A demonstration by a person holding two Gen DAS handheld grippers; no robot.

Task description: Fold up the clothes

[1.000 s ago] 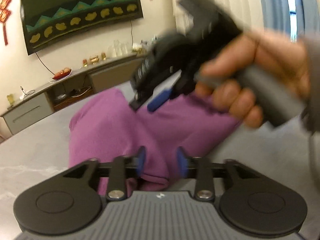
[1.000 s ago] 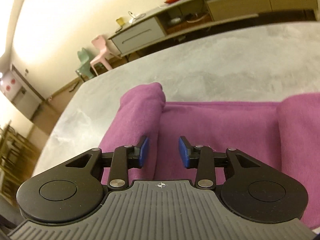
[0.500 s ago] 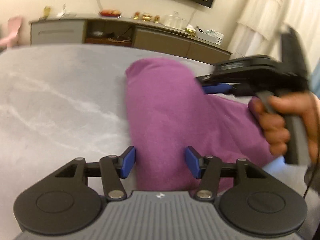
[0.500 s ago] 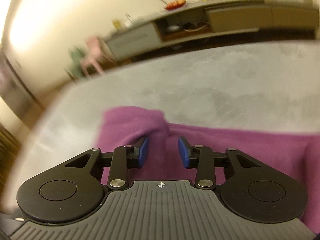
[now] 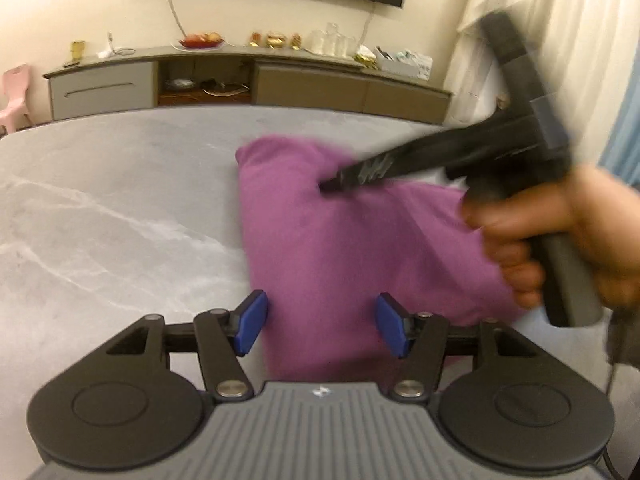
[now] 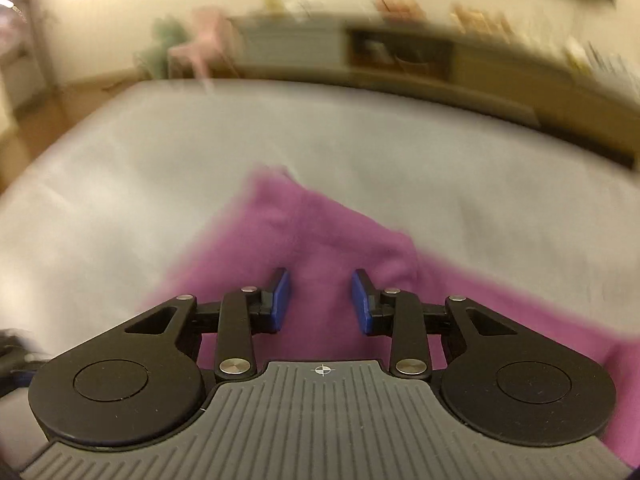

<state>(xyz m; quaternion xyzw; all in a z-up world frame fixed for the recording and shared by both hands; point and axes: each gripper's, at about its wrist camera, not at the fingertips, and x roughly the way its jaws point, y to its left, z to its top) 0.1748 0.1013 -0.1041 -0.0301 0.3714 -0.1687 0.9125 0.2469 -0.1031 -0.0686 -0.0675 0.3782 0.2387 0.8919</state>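
A purple garment lies folded in a bundle on the grey marble table. My left gripper is open just above its near end, blue pads on either side of the cloth. The right gripper's black body, held by a hand, hovers blurred over the garment's far right part. In the right wrist view the right gripper is open over the purple garment, with nothing between the pads. The view is motion-blurred.
A long low sideboard with small items stands along the far wall under a dark screen. A pink child's chair is at the far left. White curtains hang at the right. The table's far edge curves beyond the garment.
My left gripper has opened wider and the view swung to face the sideboard. The right gripper has swept across over the garment and stays open. The cloth now lies in a more compact bundle.
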